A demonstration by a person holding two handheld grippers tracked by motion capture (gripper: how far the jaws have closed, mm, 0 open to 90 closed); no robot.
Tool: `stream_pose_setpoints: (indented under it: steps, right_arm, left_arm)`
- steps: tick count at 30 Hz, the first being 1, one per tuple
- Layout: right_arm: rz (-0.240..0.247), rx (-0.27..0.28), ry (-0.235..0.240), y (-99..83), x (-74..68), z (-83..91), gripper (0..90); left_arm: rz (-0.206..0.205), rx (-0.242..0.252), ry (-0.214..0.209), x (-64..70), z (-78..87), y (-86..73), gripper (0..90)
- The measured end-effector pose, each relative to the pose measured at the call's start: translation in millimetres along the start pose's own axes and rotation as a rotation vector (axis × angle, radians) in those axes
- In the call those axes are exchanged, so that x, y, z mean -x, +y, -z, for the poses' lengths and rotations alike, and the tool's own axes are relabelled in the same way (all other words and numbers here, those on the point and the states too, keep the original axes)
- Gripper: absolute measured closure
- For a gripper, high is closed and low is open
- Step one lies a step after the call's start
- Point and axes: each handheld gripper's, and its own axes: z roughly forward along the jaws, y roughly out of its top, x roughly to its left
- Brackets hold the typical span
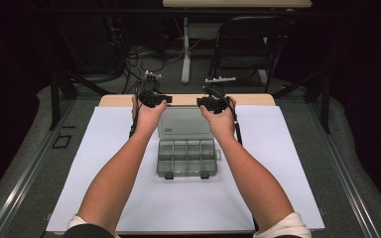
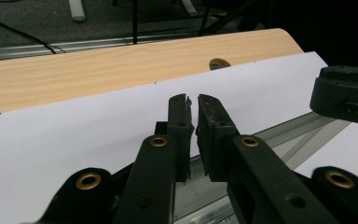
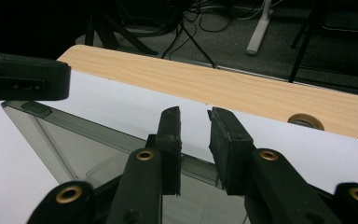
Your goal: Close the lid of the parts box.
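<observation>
Centre of white sheet (image 1: pixel 104 163): grey compartment box (image 1: pixel 187 157), lid (image 1: pixel 184 124) swung open and leaning away toward far edge. Just above lid's far rim: left gripper (image 2: pixel 191 100) at one corner, jaws nearly touching with a sliver of gap, nothing held; right gripper (image 3: pixel 194 112) at the other, jaws slightly apart, also empty. Beyond: wooden table (image 1: pixel 248 99) strip with cable hole (image 3: pixel 306 121).

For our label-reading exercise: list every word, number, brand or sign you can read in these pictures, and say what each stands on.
No text can be read in any of the views.
Box lid: a small pale label at its near left corner, too small and blurred to read.
Grippers, white sheet and wooden table: no markings seen.
</observation>
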Motion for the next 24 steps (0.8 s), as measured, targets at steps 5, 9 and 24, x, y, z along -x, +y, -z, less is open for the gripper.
stream_pose_setpoints:
  steps: [5,9,24]
  right_arm:
    - [-0.007,0.005,0.007,-1.6,-0.3,2.2,72.1]
    - [-0.007,0.001,0.015,-2.6,-0.9,2.8,71.3]
    - [0.049,0.026,0.105,-3.4,-17.3,28.9,75.7]
  left_arm:
    - [-0.018,-0.010,-0.018,4.8,-1.5,-2.7,88.8]
    - [-0.030,-0.018,-0.019,7.9,-1.2,-4.2,90.0]
    - [-0.080,-0.021,-0.031,15.5,-1.4,-12.7,90.0]
